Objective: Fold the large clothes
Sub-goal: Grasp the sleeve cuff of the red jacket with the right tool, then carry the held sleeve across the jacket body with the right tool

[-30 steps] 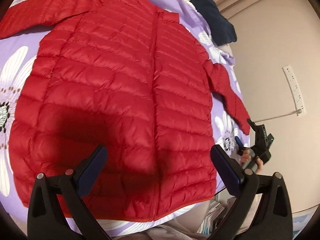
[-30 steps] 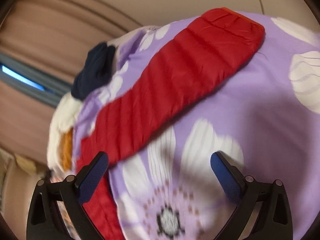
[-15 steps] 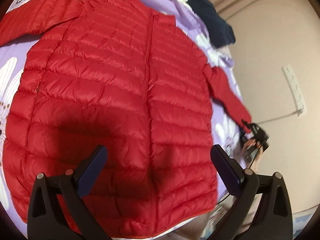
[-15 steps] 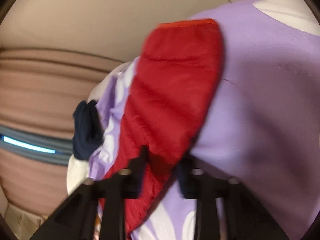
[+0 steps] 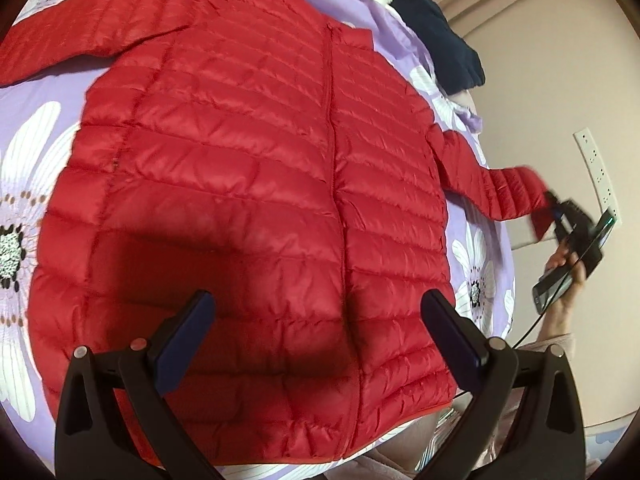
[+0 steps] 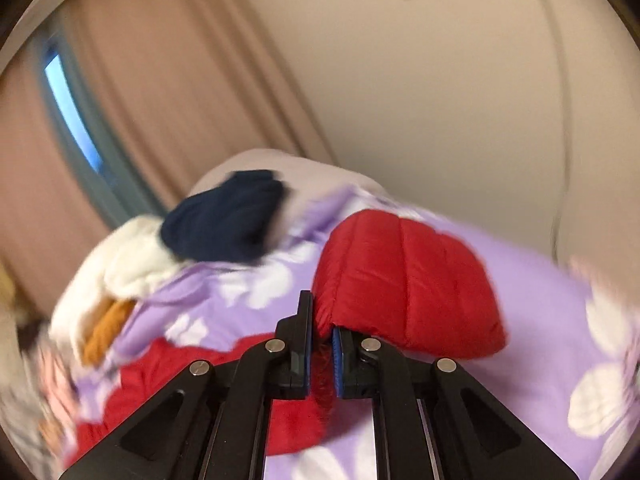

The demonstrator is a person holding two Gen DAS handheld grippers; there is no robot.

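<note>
While the red puffer jacket (image 5: pixel 256 208) lies spread flat, front up and zipped, on the flowered bed cover (image 5: pixel 24 152), no fold is complete. The right hand-held gripper (image 6: pixel 320 344) is clamped on the right sleeve cuff (image 6: pixel 404 280), lifted off the bed; the left hand-held gripper (image 5: pixel 320 320) hangs open over the hem. Both sleeves and the body remain to fold.

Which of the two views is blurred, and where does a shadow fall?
Right wrist view: motion blur smears the curtain and bedding; the fingers stay sharp. Left wrist view: mostly sharp, with a dark shadow on the jacket near the hem; fisheye bends the edges.
</note>
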